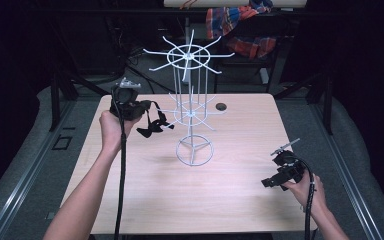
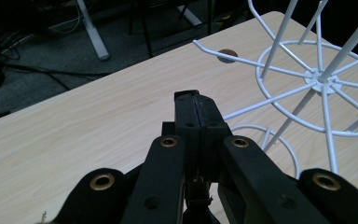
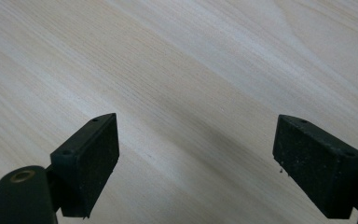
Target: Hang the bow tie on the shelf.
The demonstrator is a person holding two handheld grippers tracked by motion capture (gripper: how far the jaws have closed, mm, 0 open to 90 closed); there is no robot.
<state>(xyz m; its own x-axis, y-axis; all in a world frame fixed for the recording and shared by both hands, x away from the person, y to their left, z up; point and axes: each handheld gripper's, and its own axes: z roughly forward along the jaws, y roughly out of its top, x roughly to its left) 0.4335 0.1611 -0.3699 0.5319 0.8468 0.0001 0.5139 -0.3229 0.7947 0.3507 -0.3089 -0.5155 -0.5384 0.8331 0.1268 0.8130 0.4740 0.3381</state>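
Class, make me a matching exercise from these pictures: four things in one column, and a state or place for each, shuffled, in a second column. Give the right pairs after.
Things
1. left gripper
2. right gripper
3. wire rack
4. plaid cloth

States or places
A. stands upright on the table, white
B. jaws shut, raised beside the rack
C. lies beyond the table's far edge
D. jaws wide open, low over bare wood

Pairs: 1-B, 2-D, 3-A, 4-C
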